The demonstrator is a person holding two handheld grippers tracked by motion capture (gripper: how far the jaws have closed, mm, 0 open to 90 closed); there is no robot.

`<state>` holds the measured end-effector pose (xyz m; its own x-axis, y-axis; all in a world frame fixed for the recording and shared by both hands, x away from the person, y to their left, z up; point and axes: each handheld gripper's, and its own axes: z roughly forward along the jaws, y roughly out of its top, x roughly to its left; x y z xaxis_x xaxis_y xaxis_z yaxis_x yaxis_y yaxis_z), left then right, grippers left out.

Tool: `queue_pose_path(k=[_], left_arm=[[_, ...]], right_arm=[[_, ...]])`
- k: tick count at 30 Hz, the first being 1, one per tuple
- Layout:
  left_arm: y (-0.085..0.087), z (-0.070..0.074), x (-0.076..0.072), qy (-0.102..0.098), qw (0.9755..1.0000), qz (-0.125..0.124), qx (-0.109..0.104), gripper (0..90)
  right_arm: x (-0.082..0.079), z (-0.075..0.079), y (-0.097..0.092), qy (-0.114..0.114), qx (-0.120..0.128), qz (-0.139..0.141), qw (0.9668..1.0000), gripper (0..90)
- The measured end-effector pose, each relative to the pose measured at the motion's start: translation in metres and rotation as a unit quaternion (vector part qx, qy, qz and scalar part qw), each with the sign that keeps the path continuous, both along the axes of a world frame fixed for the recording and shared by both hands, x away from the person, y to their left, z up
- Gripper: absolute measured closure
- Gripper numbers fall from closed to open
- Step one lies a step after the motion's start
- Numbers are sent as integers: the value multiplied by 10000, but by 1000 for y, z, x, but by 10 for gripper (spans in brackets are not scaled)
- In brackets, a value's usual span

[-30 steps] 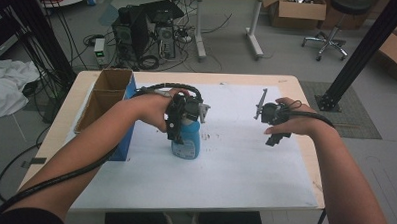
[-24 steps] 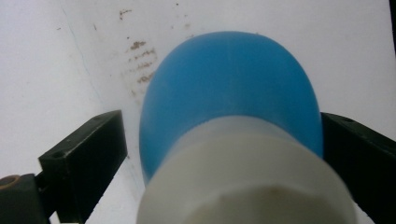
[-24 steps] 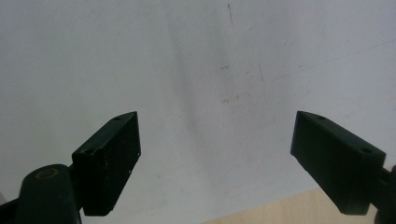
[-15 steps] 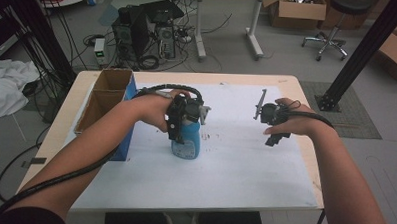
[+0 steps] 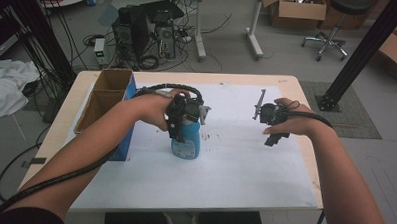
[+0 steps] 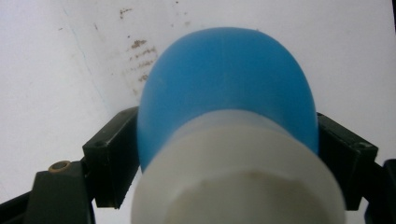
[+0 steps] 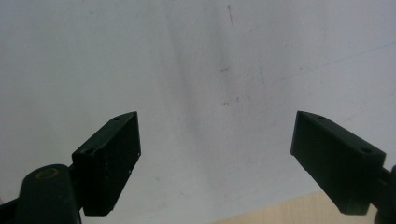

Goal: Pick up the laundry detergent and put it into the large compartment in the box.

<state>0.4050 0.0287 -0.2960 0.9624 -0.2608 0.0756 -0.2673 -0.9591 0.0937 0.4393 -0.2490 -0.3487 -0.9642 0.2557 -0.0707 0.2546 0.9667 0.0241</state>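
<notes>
Blue bottle (image 5: pixel 186 141): upright at the worktop (image 5: pixel 287 87) centre, white cap on; contents not visible.
Left tongs (image 6: pixel 229 140): jaws have just been closing, pinching the bottle's shoulders.
Right tongs (image 7: pixel 217 158): spread, at 3 o'clock of the bottle.
Cardboard box (image 5: pixel 103 99): at 9 o'clock; nothing visible inside.

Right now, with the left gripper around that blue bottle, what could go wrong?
The left gripper has just been closing on the blue bottle, which sits between its jaws. They meet its rounded shoulder below the white cap, so it might slip or tilt on lifting. The bottle stands upright on the white sheet; a sideways tug could tip it. The right gripper hangs open, apart from it, too far to steady it quickly.
</notes>
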Motion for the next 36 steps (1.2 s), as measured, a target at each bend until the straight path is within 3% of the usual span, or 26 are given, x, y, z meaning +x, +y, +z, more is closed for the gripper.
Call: queue_pose_path(k=[27,36], left_arm=[[-3,-3,-1,-32,10000,-37,58,321],[-5,-2,2,113,9997,-1,199,377]], right_arm=[[0,-1,0,14,-52,-5,10000,160],[3,-3,1,26,-74,-6,10000,160]])
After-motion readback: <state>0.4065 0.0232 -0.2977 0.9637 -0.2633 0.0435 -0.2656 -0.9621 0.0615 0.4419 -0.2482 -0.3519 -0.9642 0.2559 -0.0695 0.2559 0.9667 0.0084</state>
